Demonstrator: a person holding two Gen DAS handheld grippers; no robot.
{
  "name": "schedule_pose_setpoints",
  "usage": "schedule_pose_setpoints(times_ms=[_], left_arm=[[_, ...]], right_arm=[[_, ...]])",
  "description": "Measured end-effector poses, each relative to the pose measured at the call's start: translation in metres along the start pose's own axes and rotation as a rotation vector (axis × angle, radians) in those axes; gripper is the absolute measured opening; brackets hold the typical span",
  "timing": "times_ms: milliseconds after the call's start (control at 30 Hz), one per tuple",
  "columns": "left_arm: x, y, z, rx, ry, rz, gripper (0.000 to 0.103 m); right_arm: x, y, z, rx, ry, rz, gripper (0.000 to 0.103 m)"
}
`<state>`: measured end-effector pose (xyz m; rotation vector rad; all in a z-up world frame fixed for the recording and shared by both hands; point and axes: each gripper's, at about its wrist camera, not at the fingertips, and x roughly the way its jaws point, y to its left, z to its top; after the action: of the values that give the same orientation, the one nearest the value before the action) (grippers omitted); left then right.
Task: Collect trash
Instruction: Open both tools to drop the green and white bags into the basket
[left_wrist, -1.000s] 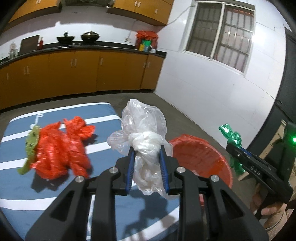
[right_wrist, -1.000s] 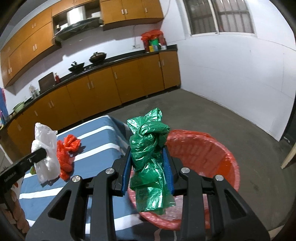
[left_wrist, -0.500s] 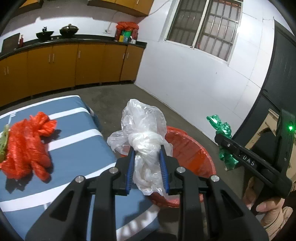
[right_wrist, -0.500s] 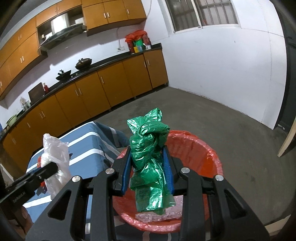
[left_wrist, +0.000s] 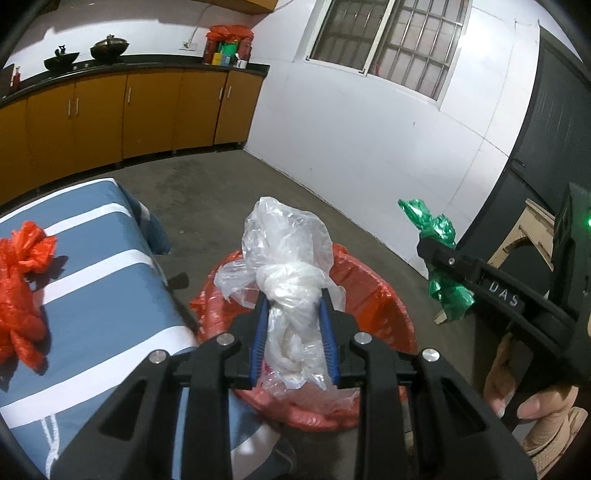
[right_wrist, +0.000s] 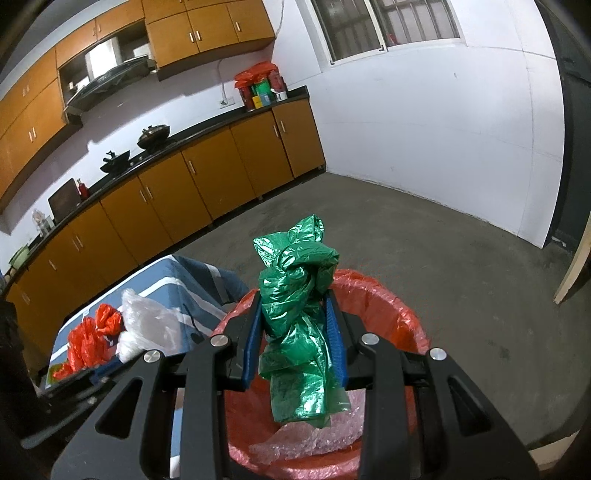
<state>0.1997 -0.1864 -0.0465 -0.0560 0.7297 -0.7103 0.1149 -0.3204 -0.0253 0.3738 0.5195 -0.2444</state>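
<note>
- Crumpled clear plastic bag (left_wrist: 291, 291): I have it clamped between the blue pads of the left tool (left_wrist: 293, 325), held above the round bin lined with red plastic (left_wrist: 384, 295).
- Crumpled green plastic bag (right_wrist: 299, 310): gripped in my right tool (right_wrist: 297, 332), also over the bin, which holds clear bubble wrap (right_wrist: 306, 439).
- Crumpled red plastic bag (left_wrist: 22, 295) lies on the blue-and-white striped surface (left_wrist: 99, 295), beside the bin.
</note>
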Motion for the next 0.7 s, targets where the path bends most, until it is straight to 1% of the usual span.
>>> schedule_pose_setpoints(times_ms=[100,167,267,400,500,567,600,700], left_arm=[[0.011,-0.004,-0.001,0.011,0.008,-0.005,0.029],[0.018,-0.005,-0.002,0.012,0.016,-0.004,0.035],[0.026,-0.004,-0.002,0.003,0.032,-0.002,0.042],[0.032,0.004,-0.007,-0.015,0.05,0.008,0.046],[0.031,0.01,-0.009,-0.02,0.051,0.031,0.047],[0.026,0.018,-0.01,-0.028,0.04,0.06,0.052],[0.024,0.022,-0.011,-0.036,0.035,0.07,0.053],[0.016,0.035,-0.012,-0.06,0.02,0.103,0.056]], right_arm=[[0.002,-0.004,0.002,0.02,-0.001,0.002,0.033],[0.004,-0.007,0.004,0.037,0.002,0.01,0.033],[0.005,-0.012,0.003,0.059,0.008,0.025,0.038],[0.007,-0.015,-0.001,0.062,0.016,0.022,0.04],[0.007,-0.016,-0.002,0.065,0.021,0.018,0.04],[0.007,-0.016,-0.002,0.058,0.021,0.009,0.041],[0.007,-0.015,-0.003,0.053,0.021,0.002,0.044],[0.005,-0.012,-0.005,0.048,0.02,-0.011,0.047]])
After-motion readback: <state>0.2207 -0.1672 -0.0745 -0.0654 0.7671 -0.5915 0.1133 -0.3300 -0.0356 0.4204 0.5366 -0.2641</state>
